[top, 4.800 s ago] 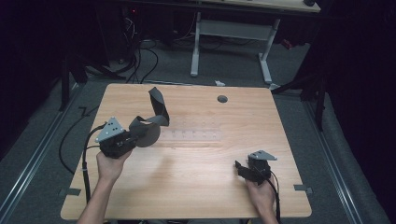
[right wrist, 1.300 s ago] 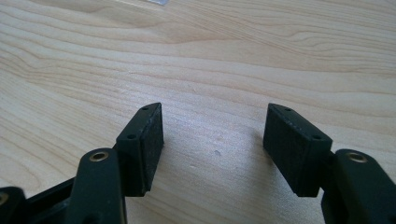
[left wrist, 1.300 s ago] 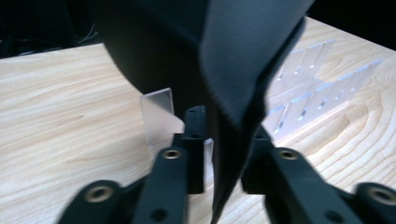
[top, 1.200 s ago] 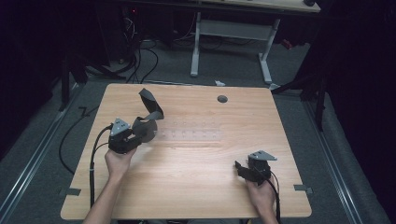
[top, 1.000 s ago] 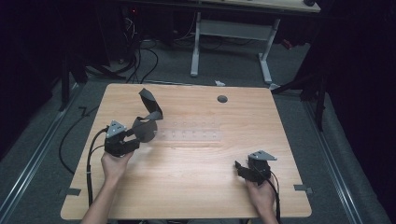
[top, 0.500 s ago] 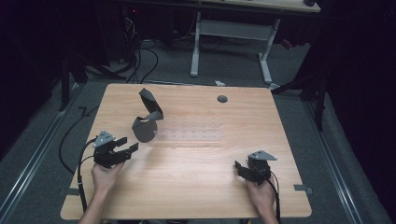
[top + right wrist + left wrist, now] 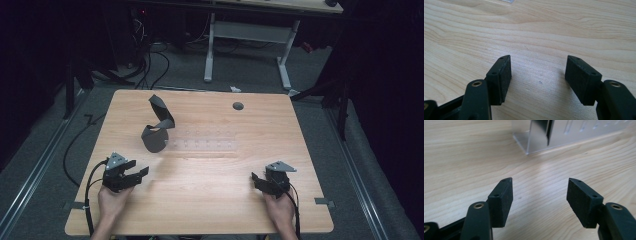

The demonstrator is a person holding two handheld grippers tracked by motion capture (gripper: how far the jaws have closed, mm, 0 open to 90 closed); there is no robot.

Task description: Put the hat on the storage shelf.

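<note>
Overhead camera facing forward-down; two close claw-mounted cameras, shared table [image 7: 210, 170].

The left tongs [image 7: 136, 174] sit low at the near left, jaws apart and just opening wider, nothing between them. The right tongs [image 7: 256, 181] rest near right, jaws apart, empty.

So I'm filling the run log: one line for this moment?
left tongs: open, empty | right tongs: open, empty | dark twisted piece: on clear rack, untouched
</note>
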